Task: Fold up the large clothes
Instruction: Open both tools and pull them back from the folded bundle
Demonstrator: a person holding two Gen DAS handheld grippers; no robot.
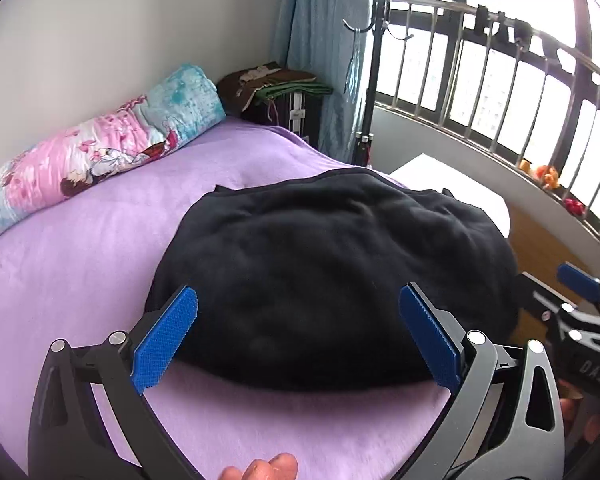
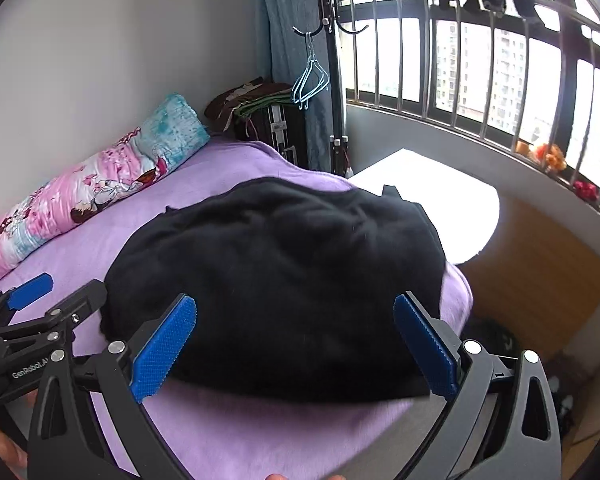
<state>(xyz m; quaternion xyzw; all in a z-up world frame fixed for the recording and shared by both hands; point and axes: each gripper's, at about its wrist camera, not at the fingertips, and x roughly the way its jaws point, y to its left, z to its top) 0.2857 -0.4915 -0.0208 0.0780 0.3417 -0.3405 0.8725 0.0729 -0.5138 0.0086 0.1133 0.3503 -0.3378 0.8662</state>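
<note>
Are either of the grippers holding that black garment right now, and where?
No. Left gripper and right gripper are open above the black garment.

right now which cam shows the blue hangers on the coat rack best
The right wrist view: the blue hangers hang clear and sharp from a hook on the coat rack, outlined against the curtain. In the left wrist view they show only as a thin pale blur beside the pole, shapes unreadable.

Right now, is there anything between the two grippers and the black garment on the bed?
Nothing visible. Both the left gripper and the right gripper are open and point at the near edge of the black garment; only bare purple bedsheet lies below them.
</note>
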